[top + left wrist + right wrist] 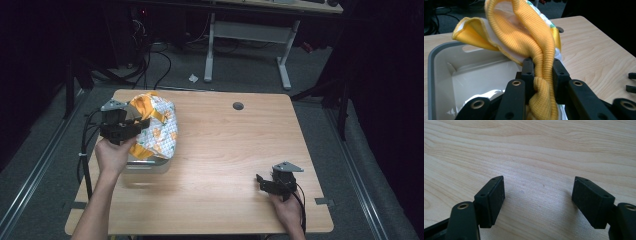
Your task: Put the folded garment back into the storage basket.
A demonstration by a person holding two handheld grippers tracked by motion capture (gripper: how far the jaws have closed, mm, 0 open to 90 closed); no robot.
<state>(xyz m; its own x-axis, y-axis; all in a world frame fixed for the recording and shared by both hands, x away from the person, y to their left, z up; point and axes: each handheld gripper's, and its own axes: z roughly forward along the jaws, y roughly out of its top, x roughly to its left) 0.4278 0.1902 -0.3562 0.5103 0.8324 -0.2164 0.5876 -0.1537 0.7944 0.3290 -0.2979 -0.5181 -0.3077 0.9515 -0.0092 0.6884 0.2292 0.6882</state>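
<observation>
A twisted band of yellow ribbed hem is pinched between the pads of the left gripper [540,67], whose jaws are closed on the garment [529,32]; the cloth, yellow-trimmed with a white patterned body, is held up above a grey-rimmed white bin [439,57], which is seen at the table's left side in the high view [150,165]; the garment [156,125] is draped over the bin's far end there. The right gripper [537,197] is held with its jaws wide apart and nothing between them, low over the bare wooden table [536,147]; in the high view it [264,184] is seen near the table's near right corner, well apart from the garment.
</observation>
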